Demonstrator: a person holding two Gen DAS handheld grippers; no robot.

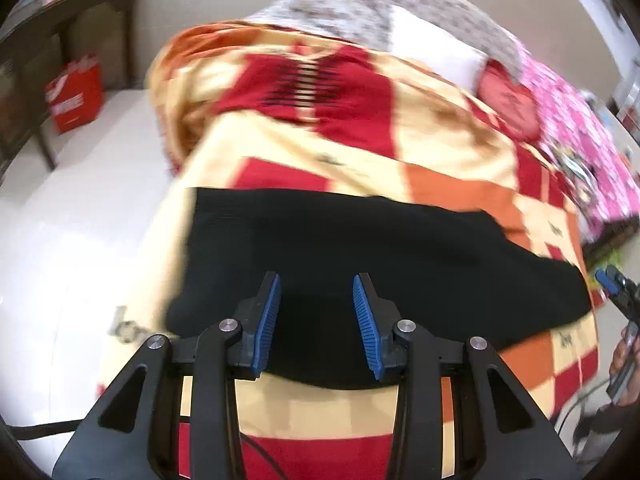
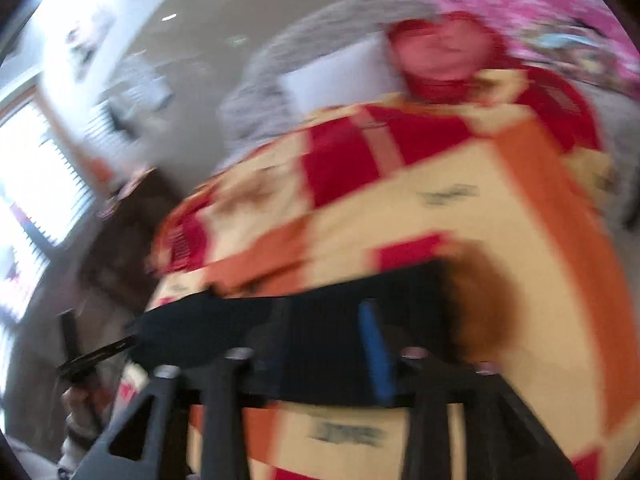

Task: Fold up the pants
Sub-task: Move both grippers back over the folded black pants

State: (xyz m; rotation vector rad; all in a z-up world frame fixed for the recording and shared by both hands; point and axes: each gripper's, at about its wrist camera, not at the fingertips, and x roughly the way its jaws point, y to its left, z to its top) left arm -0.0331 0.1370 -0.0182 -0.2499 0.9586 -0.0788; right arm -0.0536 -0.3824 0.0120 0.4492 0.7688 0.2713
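The left gripper [image 1: 317, 320] hangs over the near part of the black pants [image 1: 360, 264], its two blue-padded fingers [image 1: 267, 320] spread wide apart with nothing between them; whether the tips touch the cloth cannot be told. The pants lie folded into a flat dark slab on the red, orange and cream bedspread [image 1: 440, 152], stretching ahead of this gripper and off to its right.

At the far right edge of the left wrist view, the right gripper [image 1: 610, 280] shows beside the pants' right end. Its own view is heavily motion-blurred: the pants [image 2: 320, 328] lie directly ahead of and under its fingers, and one blue pad [image 2: 374, 356] stands out against the dark cloth. The other pad is lost in the blur, so I cannot tell how far this gripper is open or whether it holds anything.
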